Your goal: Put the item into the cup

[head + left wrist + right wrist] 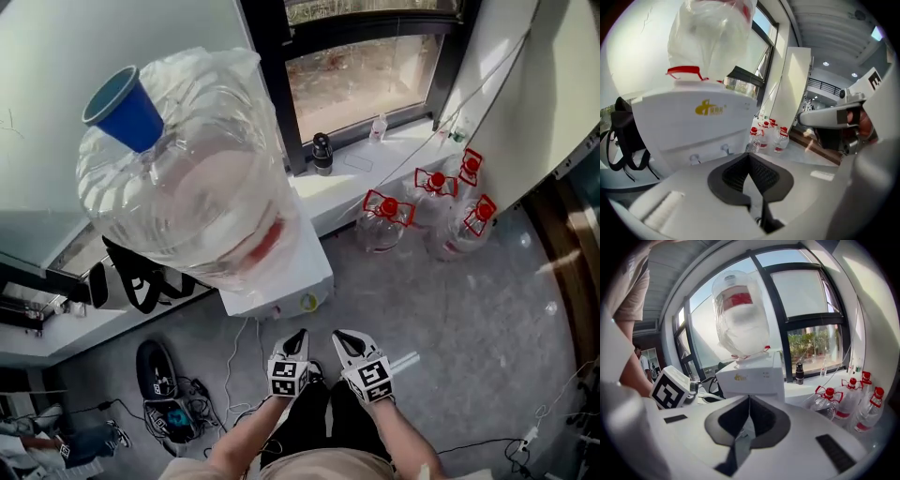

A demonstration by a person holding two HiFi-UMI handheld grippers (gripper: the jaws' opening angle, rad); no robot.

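Both units are held low and close together ahead of the body, a waiting posture; the left hand-held gripper point(749, 161) is pressed together with nothing between its pads; the right hand-held gripper point(748, 401) is likewise closed and empty. The blue cup point(125, 108) stands mouth upward on the upturned base of the water jug point(192, 183), high above and forward-left of both units, well apart from them; the jug is seated in the white dispenser point(281, 281) directly ahead. No item can be identified; the task is judged not yet begun; the cup's rounded perch is judged prone to tipping.
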